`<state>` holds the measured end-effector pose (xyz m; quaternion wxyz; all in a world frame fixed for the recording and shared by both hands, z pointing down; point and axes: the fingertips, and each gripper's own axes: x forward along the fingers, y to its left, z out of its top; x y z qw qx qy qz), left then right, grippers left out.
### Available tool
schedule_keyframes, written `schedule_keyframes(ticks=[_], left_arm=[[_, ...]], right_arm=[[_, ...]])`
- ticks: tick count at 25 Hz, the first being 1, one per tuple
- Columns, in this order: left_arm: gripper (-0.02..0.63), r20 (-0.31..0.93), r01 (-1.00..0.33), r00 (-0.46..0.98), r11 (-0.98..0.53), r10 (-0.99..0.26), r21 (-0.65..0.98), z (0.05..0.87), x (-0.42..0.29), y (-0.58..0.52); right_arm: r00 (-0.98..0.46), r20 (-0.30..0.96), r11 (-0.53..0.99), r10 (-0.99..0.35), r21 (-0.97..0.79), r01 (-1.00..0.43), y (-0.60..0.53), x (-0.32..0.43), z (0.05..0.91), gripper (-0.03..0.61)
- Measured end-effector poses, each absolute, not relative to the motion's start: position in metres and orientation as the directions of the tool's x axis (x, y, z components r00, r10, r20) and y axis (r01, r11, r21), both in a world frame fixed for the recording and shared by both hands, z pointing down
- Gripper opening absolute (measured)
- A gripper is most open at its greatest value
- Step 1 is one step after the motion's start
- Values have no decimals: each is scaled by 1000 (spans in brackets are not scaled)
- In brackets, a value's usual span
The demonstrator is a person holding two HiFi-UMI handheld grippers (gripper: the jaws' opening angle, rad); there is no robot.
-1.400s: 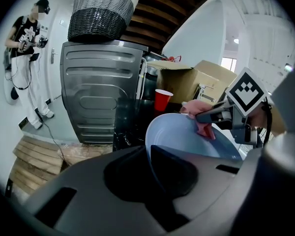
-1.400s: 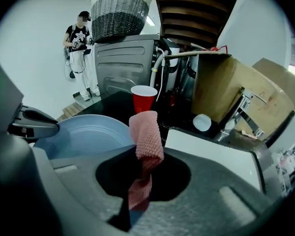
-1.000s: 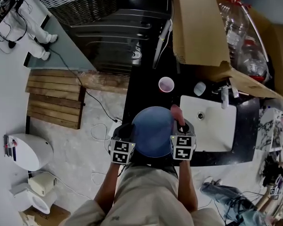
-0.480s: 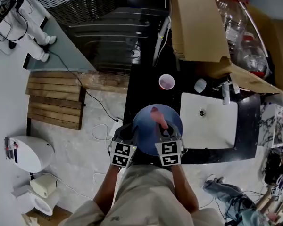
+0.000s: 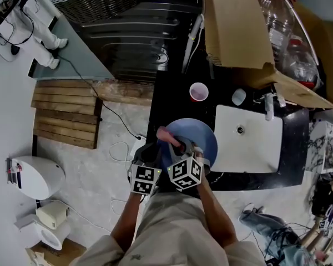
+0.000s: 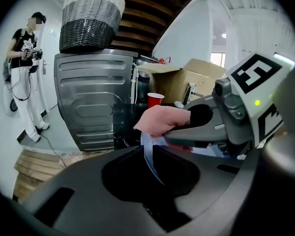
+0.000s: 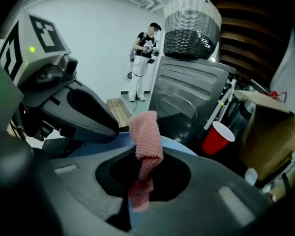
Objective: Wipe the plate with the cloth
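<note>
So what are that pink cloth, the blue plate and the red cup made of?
Pink cloth: soft textile, probably microfibre or a waffle knit; its surface is bumpy and it folds limply.
Blue plate: smooth, thin-edged, with an even colour; likely plastic, though glazed ceramic is possible.
Red cup: smooth and thin-walled, probably disposable plastic.

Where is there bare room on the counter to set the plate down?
Bare black counter lies left of the red cup, beyond the plate. The white sink basin is also free. Crowded: behind the sink, around the faucet and cardboard box.
</note>
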<state>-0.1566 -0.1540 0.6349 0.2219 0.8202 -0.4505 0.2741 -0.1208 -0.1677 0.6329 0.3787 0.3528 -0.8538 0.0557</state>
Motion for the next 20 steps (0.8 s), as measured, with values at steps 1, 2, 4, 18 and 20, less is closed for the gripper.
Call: schedule_keyframes(ticks=[1,2,4,18,20], left_arm=[[57,655,-863,439,-491,-615,117,637,-158,-153],[58,659,-865,435,-487,-613,117,640,-160,-152],[57,661,-868,434,-480,-612,125,642,-161,-152],[48,664,-877,424,-463,-616,130,643,-160,-152],[48,664,-877,423,-463,-616,129,643,-160,-152]], right_arm=[[-473,690,763,-548,181,-620,-166,-125,636,35],[-483,694,780,-534,185,-598,-165,-129,639,35],[-506,702,811,-502,177,-558,-163,-136,645,35],[-499,768,881,-402,175,-440,-154,-136,665,34],[-492,773,880,-400,175,-441,-152,-132,666,34]])
